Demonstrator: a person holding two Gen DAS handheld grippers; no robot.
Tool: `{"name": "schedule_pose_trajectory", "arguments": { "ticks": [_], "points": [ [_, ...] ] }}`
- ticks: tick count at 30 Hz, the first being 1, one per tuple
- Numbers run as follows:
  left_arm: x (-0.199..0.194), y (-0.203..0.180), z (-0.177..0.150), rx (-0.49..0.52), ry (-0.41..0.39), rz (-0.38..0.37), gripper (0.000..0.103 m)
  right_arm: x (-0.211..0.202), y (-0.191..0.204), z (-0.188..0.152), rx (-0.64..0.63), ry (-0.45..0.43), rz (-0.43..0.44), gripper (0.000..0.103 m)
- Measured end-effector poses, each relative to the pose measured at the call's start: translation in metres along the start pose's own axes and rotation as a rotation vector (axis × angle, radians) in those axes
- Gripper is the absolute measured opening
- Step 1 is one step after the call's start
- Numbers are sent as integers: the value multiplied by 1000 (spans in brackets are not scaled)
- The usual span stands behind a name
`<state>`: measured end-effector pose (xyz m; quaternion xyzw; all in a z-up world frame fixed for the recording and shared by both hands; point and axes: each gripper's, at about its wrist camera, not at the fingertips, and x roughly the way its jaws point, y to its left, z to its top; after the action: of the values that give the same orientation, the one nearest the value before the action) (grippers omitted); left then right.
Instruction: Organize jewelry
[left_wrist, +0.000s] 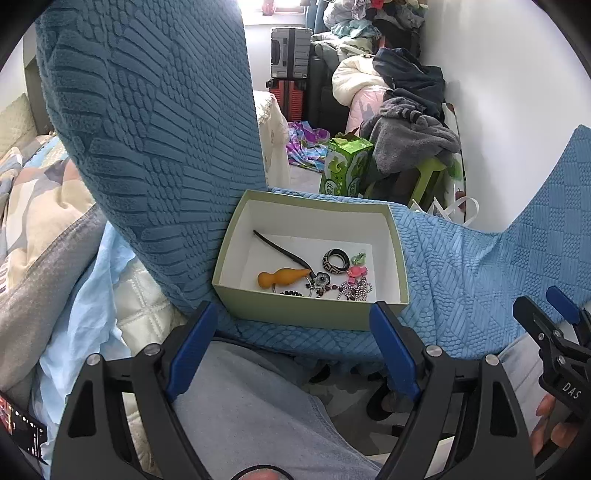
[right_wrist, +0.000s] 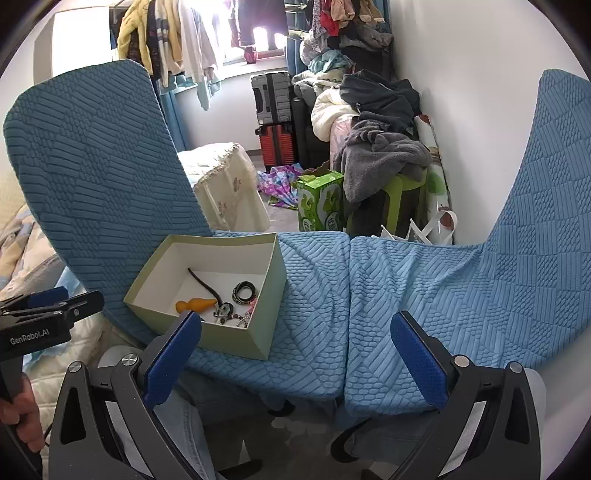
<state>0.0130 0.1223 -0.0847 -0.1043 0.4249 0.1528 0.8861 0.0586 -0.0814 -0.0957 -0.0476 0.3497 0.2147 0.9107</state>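
both claws, left claw (left_wrist: 293, 326) and right claw (right_wrist: 295, 336), gape empty short of the green box (left_wrist: 310, 314); its jewelry (left_wrist: 332, 280) looks gathered, next likely closing or checking.

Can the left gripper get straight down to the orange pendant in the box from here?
Probably yes. The left gripper is open, facing the lidless box, and nothing covers the orange pendant.
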Motion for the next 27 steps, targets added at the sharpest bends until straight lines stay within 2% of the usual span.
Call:
{"name": "schedule_pose_trajectory", "arguments": {
  "ticks": [27],
  "points": [
    [1, 2, 4, 3, -7, -1, 88, 4, -4, -1, 10, 9, -3, 103]
  ]
}}
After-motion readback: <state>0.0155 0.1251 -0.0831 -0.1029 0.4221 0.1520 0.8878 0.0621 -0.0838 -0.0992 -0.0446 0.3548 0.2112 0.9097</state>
